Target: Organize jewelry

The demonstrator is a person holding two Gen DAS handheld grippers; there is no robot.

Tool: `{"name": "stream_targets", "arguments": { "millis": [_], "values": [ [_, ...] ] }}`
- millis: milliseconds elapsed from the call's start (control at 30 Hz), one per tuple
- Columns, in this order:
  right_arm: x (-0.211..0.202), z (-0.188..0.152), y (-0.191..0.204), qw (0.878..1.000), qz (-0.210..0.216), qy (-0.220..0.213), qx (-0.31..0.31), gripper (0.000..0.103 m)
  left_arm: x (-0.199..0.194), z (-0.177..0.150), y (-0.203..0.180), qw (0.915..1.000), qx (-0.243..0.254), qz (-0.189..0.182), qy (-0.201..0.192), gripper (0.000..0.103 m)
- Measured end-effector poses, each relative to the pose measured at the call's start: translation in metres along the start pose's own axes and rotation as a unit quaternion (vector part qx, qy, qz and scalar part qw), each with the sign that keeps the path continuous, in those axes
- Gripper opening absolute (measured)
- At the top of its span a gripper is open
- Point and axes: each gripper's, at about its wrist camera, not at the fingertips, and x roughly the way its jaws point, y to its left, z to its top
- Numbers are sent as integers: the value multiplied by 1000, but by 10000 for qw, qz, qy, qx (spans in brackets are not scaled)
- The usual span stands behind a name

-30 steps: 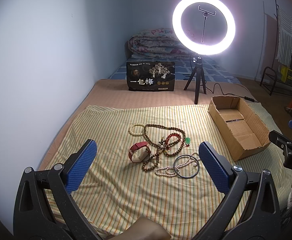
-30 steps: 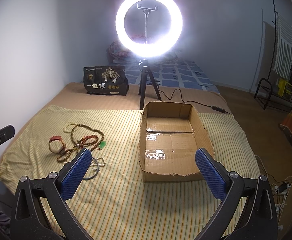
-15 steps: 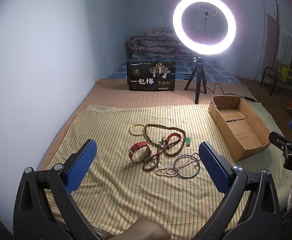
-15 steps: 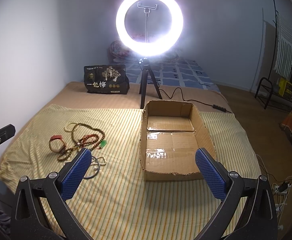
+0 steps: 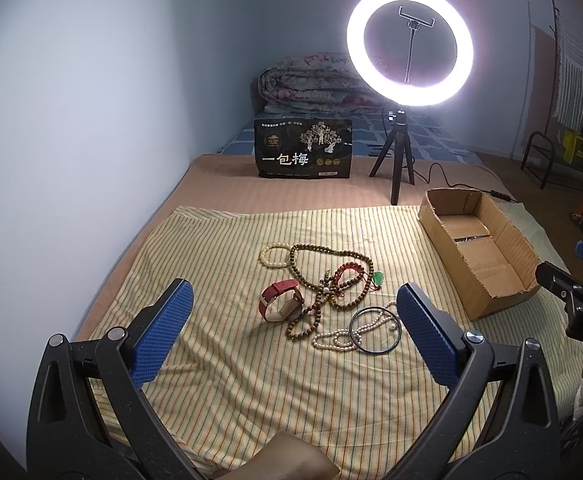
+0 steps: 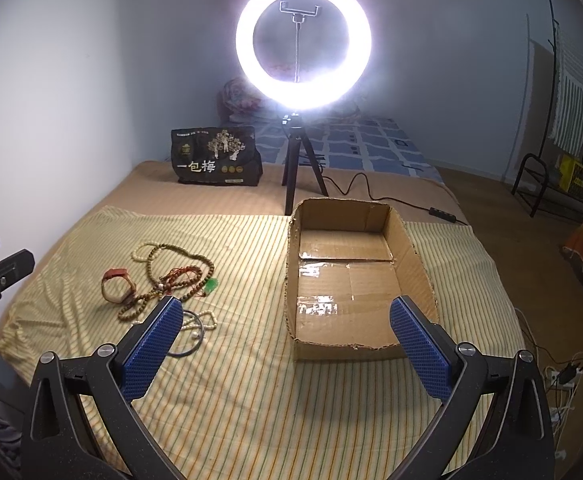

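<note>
Cardboard box (image 6: 361, 276) open-topped, unobstructed.

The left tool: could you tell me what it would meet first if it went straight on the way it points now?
Probably the red watch and the tangled wooden bead necklace on the striped cloth; they lie midway between the open left tool fingers, though depth is uncertain.

Bedroom in a home: bed (image 5: 219, 176) against a pale wall, folded quilt (image 5: 311, 84) at its head, striped sheet (image 6: 251, 380), clothes rack (image 6: 571, 120) with hanging garments, lit ring light (image 6: 303, 42) on tripod.
</note>
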Motion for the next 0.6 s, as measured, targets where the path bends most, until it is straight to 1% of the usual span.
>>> {"name": "stream_targets", "arguments": {
  "millis": [33, 433, 600],
  "values": [
    [0, 0, 0, 10000, -4, 3, 1, 103, 7, -8, 7, 10000, -12, 3, 4, 103],
    [3, 2, 4, 10000, 52, 24, -4, 103, 12, -13, 12, 10000, -17, 55, 39, 103],
    [6, 5, 7, 10000, 54, 52, -17, 103, 17, -10, 12, 9999, -14, 86, 112, 103]
  ]
}}
